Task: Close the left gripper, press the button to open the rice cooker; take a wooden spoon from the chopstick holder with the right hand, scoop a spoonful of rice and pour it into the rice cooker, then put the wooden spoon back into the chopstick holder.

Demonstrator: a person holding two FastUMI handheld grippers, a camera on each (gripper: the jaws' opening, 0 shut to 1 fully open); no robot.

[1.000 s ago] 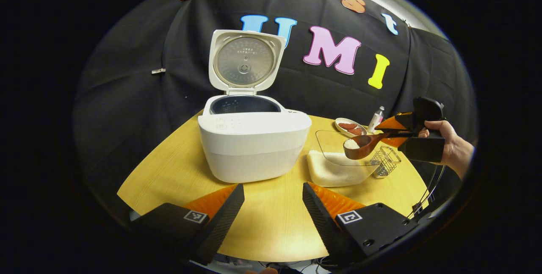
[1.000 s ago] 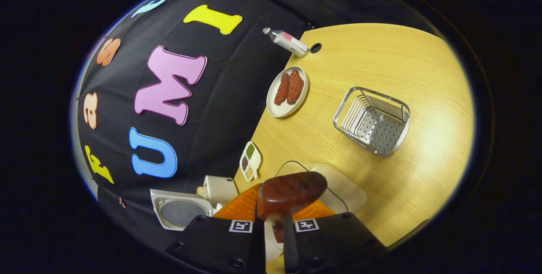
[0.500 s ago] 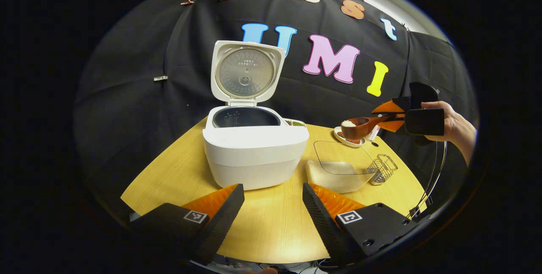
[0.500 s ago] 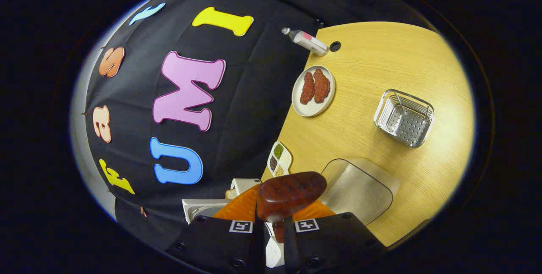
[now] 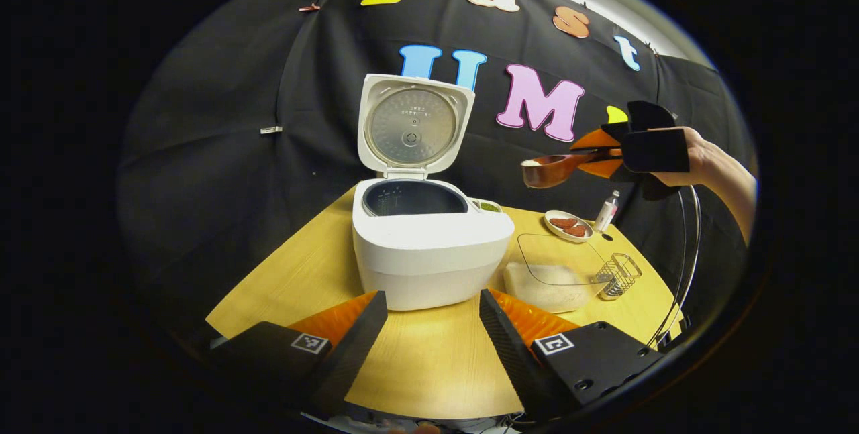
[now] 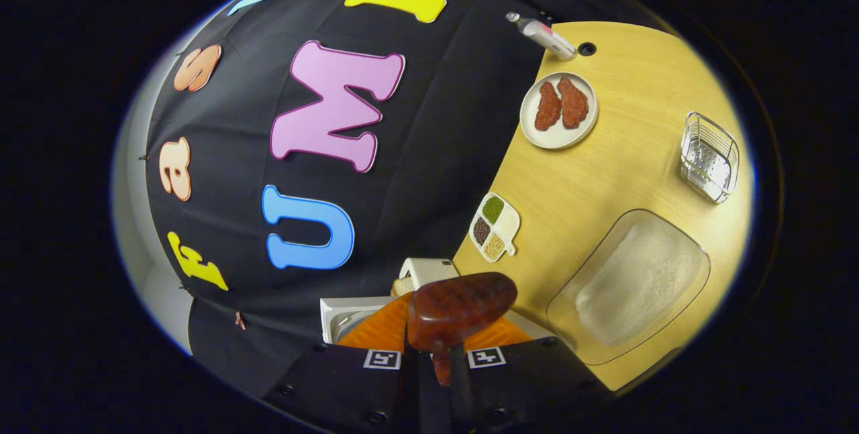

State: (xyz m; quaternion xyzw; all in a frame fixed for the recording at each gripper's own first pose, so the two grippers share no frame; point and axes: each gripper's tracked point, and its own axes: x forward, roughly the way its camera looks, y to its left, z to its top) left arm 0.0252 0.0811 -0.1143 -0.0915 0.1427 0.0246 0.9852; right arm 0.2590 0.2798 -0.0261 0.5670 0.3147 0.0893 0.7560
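The right gripper (image 6: 434, 353) was clamped on the handle of the wooden spoon (image 6: 461, 310), its 2 fingers pressed close on it. In the right gripper view the spoon's bowl showed from beneath, hiding its load. That view, looking down, also showed a 4-part seasoning dish (image 6: 494, 227) at the table's (image 6: 637, 152) far edge and the rice lying in the clear rice container (image 6: 631, 283).

The left gripper view showed what that one could not: a small heap of rice sat in the spoon (image 5: 547, 170), which the right gripper (image 5: 607, 151) and a hand (image 5: 698, 159) held level in the air, above the table and to the right of the rice cooker (image 5: 429, 246). The cooker's lid (image 5: 413, 125) stood open and upright. The left gripper (image 5: 429, 340) hung low near the table's front edge, its fingers apart and holding nothing. The wire chopstick holder (image 5: 621, 275) stood near the table's right edge, just beside the container, with a plate of meat (image 5: 568, 225) and a small bottle (image 5: 607, 209) behind.

Compared with 1 second before, the spoon had risen from just over the container to well above it.
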